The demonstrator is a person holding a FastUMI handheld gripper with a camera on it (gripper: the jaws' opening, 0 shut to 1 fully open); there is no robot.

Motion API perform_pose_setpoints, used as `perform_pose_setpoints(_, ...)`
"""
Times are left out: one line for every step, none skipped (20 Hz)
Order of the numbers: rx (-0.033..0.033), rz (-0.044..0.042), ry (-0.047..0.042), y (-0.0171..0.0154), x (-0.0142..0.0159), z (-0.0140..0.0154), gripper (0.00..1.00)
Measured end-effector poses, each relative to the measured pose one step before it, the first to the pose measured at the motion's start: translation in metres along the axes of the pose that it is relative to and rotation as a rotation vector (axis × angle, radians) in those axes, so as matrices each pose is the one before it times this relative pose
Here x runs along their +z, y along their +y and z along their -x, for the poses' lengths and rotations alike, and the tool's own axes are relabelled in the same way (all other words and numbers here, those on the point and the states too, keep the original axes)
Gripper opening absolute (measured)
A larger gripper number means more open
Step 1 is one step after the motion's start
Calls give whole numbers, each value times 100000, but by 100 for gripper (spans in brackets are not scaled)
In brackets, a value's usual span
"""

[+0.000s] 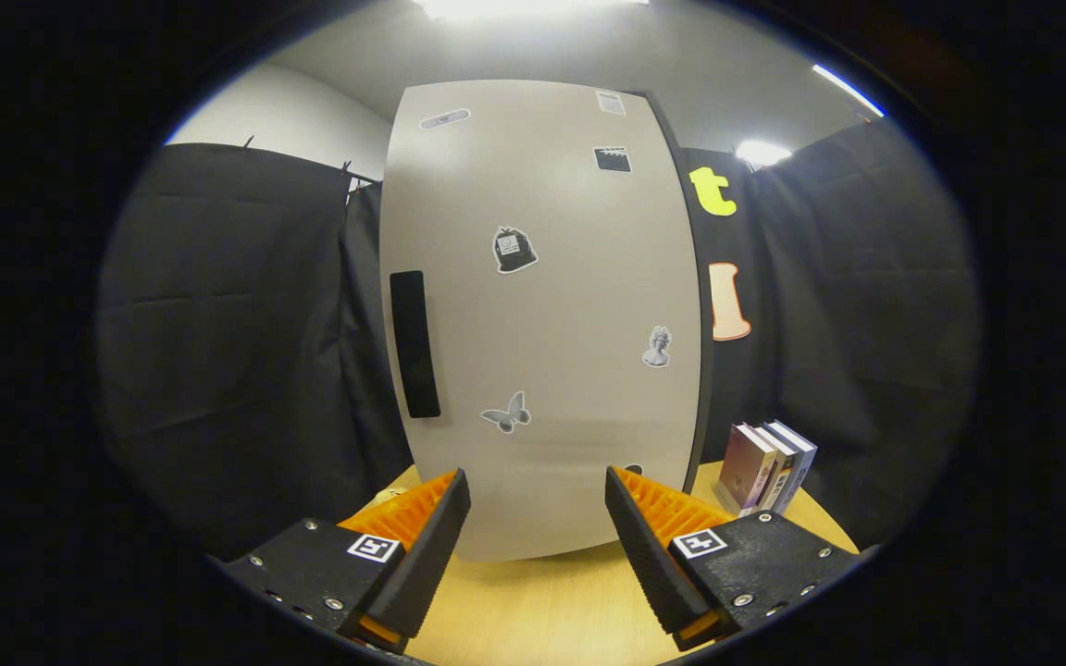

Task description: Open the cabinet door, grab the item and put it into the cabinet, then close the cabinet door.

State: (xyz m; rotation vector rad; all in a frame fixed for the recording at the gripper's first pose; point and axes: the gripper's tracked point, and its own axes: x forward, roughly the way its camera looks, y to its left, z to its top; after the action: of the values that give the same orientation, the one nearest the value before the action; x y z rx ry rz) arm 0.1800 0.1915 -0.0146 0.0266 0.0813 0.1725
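Cabinet door (542,314): closed, handle (414,343) at left; books (764,467) far right on surface (533,601); gripper (538,513): wide, empty; all steps apparently outstanding

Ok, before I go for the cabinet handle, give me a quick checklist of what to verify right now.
1. Cabinet door shut, ready to open: ok.
2. Handle, dark bar near the door's left edge, unobstructed: ok.
3. Gripper open, nothing between the fingers: ok.
4. Gripper lined up with handle: not ok, handle lies left of the fingers.
5. Books standing on the table beside the cabinet's right side: ok.
6. Space inside cabinet: cannot tell.
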Motion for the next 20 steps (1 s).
perform_pose_setpoints(-169, 507, -289, -187, 39, 183, 92)
perform_pose_setpoints(-222, 89, -360, -134, 118, 64, 92)
perform_pose_setpoints(-222, -214, -167, -74, -78, 104, 92)
perform_pose_setpoints(-105, -295, 186, -69, -63, 50, 92)
perform_pose_setpoints(51, -247, 371, -90, -143, -100, 92)
perform_pose_setpoints(-121, -66, 519, -85, -67, 34, 92)
perform_pose_setpoints(23, -145, 138, -32, -47, 50, 92)
perform_pose_setpoints(-207, -190, -207, -7, 59, 69, 92)
perform_pose_setpoints(-274, -269, -154, -165, -9, 90, 92)
perform_pose_setpoints(112, -397, 26, 3, 5, 117, 92)
perform_pose_setpoints(334, -178, 12, 18, -62, -6, 92)
perform_pose_setpoints(-27, 322, 95, -96, 49, -76, 92)
perform_pose_setpoints(-408, 658, 196, -229, 35, 35, 92)
perform_pose_setpoints(-260, 287, -8, -192, 93, 54, 92)
perform_pose_setpoints(-224, -167, -187, -27, -33, -36, 92)
perform_pose_setpoints(10, -304, -192, -32, -22, -82, 92)
perform_pose_setpoints(41, -178, 182, -31, -19, -34, 92)
perform_pose_setpoints(-47, 113, 245, -61, -14, -1, 92)
perform_pose_setpoints(171, 132, 196, -10, 3, -85, 92)
perform_pose_setpoints(-93, 202, -60, -5, 1, -4, 92)
